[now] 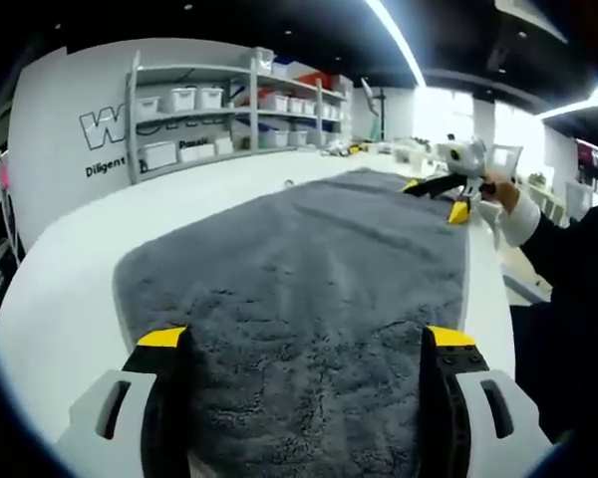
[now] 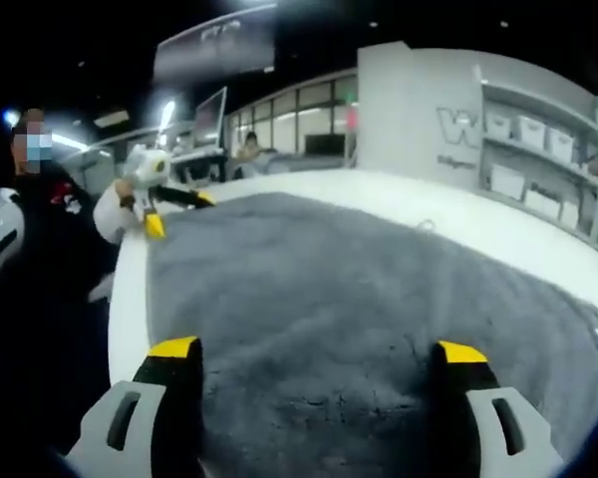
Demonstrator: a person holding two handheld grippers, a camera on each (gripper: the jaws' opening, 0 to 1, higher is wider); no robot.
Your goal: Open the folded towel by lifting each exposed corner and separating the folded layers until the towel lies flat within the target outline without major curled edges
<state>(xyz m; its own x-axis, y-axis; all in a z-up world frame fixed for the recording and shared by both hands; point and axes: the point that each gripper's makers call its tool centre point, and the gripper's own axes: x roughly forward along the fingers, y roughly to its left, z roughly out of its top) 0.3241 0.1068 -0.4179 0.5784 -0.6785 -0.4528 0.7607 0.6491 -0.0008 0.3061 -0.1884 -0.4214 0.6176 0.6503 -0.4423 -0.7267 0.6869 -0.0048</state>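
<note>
In the left gripper view, the grey towel (image 1: 299, 289) lies spread over the white desk (image 1: 60, 299), running from 6 o'clock up toward 1 o'clock. The left gripper (image 1: 304, 344) hangs over its near edge with fingers (image 1: 159, 344) spread wide, pile showing between them and nothing pinched. At 2 o'clock the right gripper (image 1: 456, 194), held by a hand (image 1: 503, 194), sits at the towel's far corner; whether it pinches the cloth I cannot tell. Shelves (image 1: 239, 110) with white bins stand at 11 o'clock.

In the right gripper view, the towel (image 2: 359, 299) fills the middle, and the right gripper (image 2: 314, 354) hangs over one end with fingers (image 2: 174, 354) spread, gripping nothing. At 10 o'clock the left gripper (image 2: 164, 209) sits at the opposite corner, held by a person in dark clothes (image 2: 50, 229).

The towel already looks opened out in a single layer, so the unfolding seems nearly done. No target outline can be made out on the desk. The next move likely calls for checking the edges, then pinching and tugging any curled corner flat.
</note>
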